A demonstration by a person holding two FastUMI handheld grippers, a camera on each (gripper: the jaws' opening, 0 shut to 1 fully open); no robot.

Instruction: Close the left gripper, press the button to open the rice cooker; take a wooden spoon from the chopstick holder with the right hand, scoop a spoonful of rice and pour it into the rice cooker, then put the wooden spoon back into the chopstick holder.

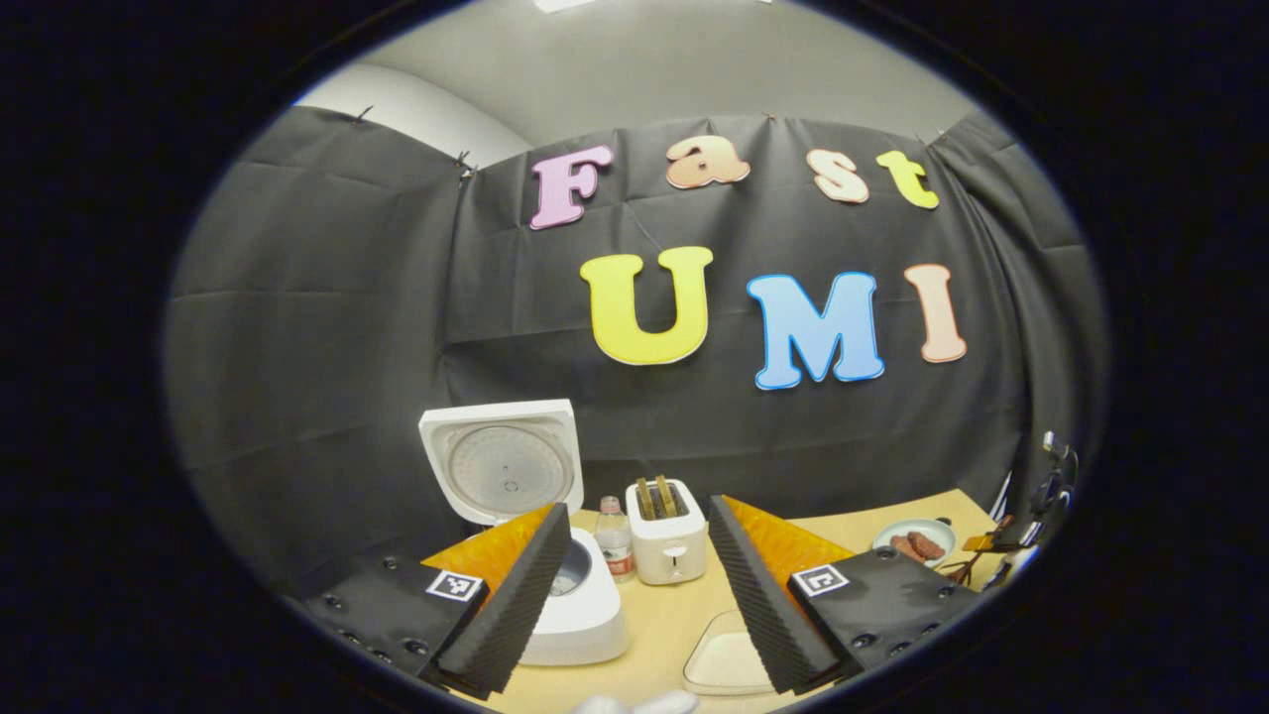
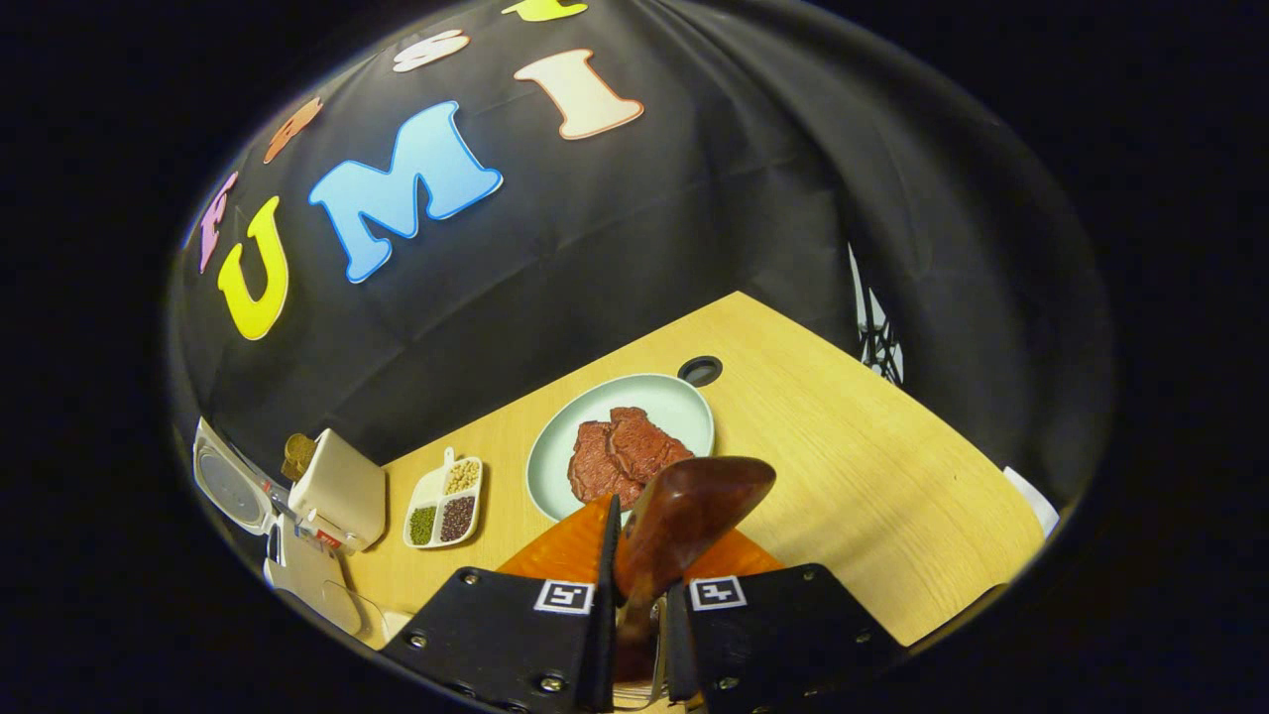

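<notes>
With your right tool (image 2: 634,585) clamped on the wooden spoon (image 2: 684,526) and your left tool (image 1: 634,595) spread apart, a tilted bowl could spill rice on the counter (image 2: 872,476).

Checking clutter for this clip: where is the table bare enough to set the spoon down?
Bare wood lies right of the plate of meat, out to the table edge. A narrower strip runs between that plate and the divided grain dish. It is crowded where the rice cooker, bottle and toaster cluster.
</notes>
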